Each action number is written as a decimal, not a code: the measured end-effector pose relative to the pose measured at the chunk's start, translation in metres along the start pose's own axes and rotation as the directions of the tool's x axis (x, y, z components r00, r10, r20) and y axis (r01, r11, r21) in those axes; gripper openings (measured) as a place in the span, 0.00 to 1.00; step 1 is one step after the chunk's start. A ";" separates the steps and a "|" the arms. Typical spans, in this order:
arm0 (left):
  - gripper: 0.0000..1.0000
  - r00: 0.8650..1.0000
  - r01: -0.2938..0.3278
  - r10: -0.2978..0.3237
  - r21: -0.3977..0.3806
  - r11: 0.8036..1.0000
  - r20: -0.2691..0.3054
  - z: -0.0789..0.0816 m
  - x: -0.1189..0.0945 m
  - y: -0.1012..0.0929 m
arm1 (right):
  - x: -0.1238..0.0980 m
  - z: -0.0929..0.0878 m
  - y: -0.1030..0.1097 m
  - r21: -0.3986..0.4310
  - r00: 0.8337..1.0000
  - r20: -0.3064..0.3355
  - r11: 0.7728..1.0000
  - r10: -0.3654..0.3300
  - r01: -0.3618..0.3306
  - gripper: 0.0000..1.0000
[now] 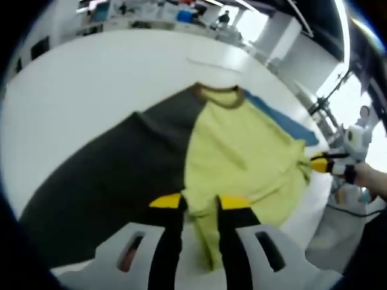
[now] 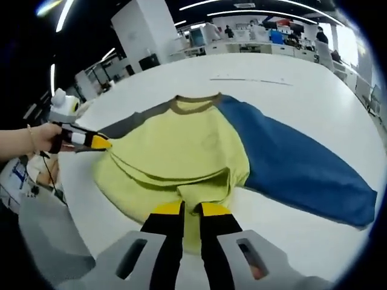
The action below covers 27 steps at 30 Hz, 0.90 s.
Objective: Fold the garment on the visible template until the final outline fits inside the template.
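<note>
A garment lies flat on the white table: yellow body, brown collar, one dark grey sleeve and one blue sleeve. My left gripper is shut on a fold of the yellow hem that runs up between its yellow-tipped jaws. In the right gripper view the right gripper is likewise shut on the yellow hem, lifted into a fold. Each gripper appears in the other's view at the garment's edge: the right one, the left one.
A thin faint line lies on the table beyond the collar. A person's hand holds the left gripper. Desks and equipment stand far behind the table. The table edge runs near the hem.
</note>
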<state>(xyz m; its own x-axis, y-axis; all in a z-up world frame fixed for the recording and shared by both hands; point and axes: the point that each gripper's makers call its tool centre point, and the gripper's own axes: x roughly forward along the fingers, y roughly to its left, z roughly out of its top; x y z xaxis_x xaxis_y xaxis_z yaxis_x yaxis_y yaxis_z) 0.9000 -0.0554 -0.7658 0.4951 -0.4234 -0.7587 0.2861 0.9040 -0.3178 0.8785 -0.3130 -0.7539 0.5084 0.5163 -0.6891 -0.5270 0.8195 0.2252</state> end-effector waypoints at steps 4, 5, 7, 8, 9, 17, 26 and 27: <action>0.14 1.000 -0.007 0.007 -0.006 1.000 -0.003 -0.001 0.001 0.001 | 0.003 -0.002 -0.001 -0.024 1.000 -0.009 1.000 0.002 -0.002 0.06; 0.13 1.000 -0.009 0.009 -0.007 1.000 -0.004 -0.001 0.001 0.001 | 0.003 -0.002 -0.001 -0.028 1.000 -0.008 1.000 0.000 0.000 0.05; 0.11 1.000 -0.009 0.009 -0.006 1.000 -0.007 -0.002 0.002 0.001 | 0.004 -0.002 -0.001 -0.035 1.000 -0.007 0.999 0.002 -0.002 0.03; 0.10 1.000 -0.012 0.012 -0.003 1.000 -0.008 -0.002 0.001 0.000 | 0.004 -0.001 0.000 -0.041 1.000 -0.003 0.999 0.006 -0.006 0.03; 0.10 1.000 -0.013 0.013 -0.001 1.000 -0.007 -0.002 0.001 0.000 | 0.004 0.000 0.001 -0.052 1.000 0.001 0.999 0.008 -0.008 0.03; 0.01 1.000 -0.019 0.020 0.008 1.000 -0.019 -0.001 -0.004 -0.001 | -0.002 0.001 0.001 -0.089 1.000 0.000 0.996 0.014 -0.014 0.02; 0.00 1.000 0.026 -0.026 -0.027 0.999 0.011 0.011 -0.029 -0.010 | -0.029 0.012 0.000 -0.179 0.999 0.001 0.983 0.041 -0.040 0.02; 0.00 0.999 0.030 -0.029 -0.031 0.999 0.015 0.012 -0.032 -0.011 | -0.032 0.012 -0.001 -0.190 0.999 -0.002 0.981 0.043 -0.043 0.02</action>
<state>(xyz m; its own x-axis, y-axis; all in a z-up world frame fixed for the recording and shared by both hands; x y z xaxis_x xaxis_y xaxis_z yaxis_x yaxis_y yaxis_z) 0.8912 -0.0527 -0.7314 0.4988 -0.4506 -0.7404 0.2752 0.8924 -0.3576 0.8710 -0.3278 -0.7237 0.4836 0.5505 -0.6805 -0.6682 0.7344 0.1193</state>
